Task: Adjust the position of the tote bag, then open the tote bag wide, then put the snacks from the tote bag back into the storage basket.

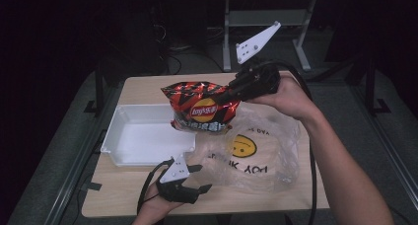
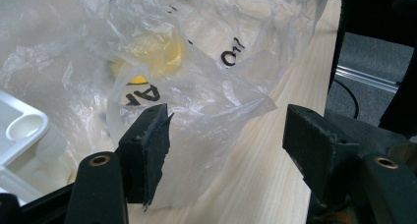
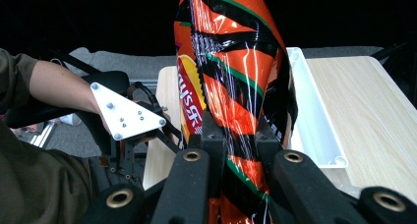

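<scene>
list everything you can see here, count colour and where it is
chip bag: 1, red, orange and black, held up over the table between tray and plastic bag
plastic bag: 1, clear with a yellow smiley and black lettering, crumpled on the right half of the table
tray: 1, white, on the left half of the table
table: 1, light wood, centre of the high view
metal frame: 1, grey, on the floor behind the table
left hand-held gripper: 1, black with a grey plate, near table edge, jaws apart at the plastic bag's edge
right hand-held gripper: 1, black with a grey plate, jaws clamped on the chip bag
</scene>
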### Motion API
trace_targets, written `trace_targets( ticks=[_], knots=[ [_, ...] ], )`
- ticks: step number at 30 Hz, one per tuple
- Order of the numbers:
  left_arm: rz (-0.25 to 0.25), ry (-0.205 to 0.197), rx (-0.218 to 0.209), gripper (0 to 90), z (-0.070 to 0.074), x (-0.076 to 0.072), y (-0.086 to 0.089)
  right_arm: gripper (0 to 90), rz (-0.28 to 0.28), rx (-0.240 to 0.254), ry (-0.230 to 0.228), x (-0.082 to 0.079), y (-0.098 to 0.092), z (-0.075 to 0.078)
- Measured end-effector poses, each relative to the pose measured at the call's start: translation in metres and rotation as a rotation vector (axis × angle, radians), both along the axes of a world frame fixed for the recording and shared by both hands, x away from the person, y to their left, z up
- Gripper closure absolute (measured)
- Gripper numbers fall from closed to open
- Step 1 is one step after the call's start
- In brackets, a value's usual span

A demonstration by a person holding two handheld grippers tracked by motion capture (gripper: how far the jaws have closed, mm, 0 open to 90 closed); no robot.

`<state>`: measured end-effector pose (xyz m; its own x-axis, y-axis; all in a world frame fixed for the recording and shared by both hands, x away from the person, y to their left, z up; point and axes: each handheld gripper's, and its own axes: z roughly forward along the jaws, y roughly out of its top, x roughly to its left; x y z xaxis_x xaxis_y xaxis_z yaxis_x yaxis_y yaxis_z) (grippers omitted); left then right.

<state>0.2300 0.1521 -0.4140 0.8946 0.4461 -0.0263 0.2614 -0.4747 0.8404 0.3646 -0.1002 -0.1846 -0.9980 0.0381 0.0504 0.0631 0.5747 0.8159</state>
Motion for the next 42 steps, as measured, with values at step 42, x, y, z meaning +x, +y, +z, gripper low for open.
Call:
trace_targets(
  ticks=[42],
  knots=[
    [-0.022, -0.011, 0.026, 32.7, -0.005, -0.001, 0.001, 81.8, 0.104, -0.030, 0.044, 0.019, 0.092, -0.015]
  ],
)
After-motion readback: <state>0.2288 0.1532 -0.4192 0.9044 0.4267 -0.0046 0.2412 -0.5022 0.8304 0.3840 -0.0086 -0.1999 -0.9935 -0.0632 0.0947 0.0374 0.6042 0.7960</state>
